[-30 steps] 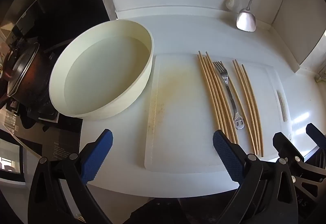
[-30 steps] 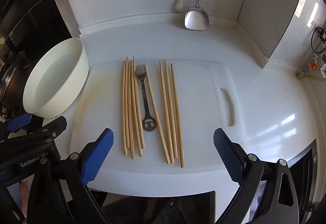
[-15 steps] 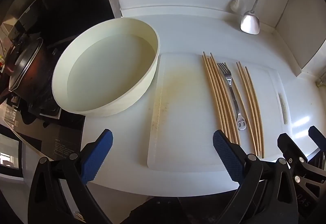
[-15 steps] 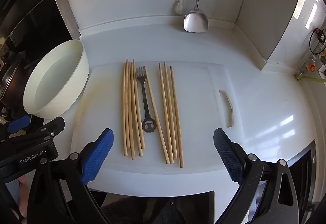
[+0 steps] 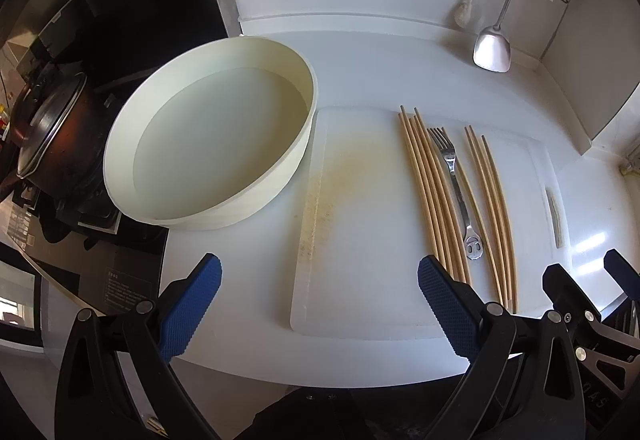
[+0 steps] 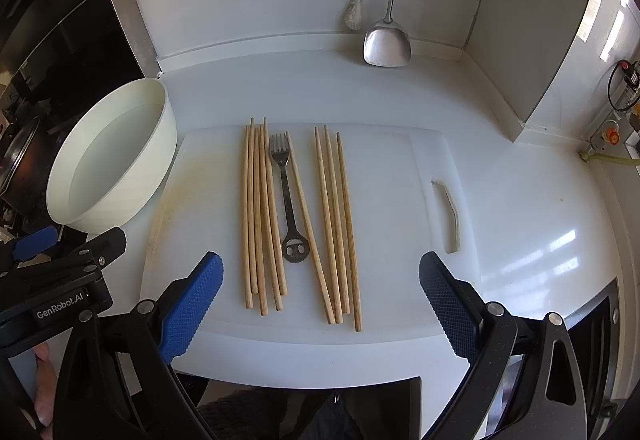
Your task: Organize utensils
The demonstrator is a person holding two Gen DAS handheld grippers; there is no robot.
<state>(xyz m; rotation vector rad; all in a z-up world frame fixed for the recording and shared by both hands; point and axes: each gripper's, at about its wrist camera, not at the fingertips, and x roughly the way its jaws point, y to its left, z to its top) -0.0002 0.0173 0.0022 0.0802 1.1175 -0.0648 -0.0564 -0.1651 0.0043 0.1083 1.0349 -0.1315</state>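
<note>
Wooden chopsticks [image 5: 434,191] and a thin steel fork [image 5: 456,185] lie side by side on the white plastic cutting board [image 5: 360,240], ahead and right of the left claw [image 5: 318,304]. Over the last second this view has crept forward and slightly left; the wide cream basin [image 5: 208,143] sits ahead to the left. Nothing is gripped, fingers spread wide, so sorting has not begun.

From the right claw [image 6: 320,296], also spread and empty, the view has barely shifted. Straight ahead are five chopsticks, then the fork with one stick slanting along its handle, then three more; all pale, straight, dry-looking. Basin far left.
</note>
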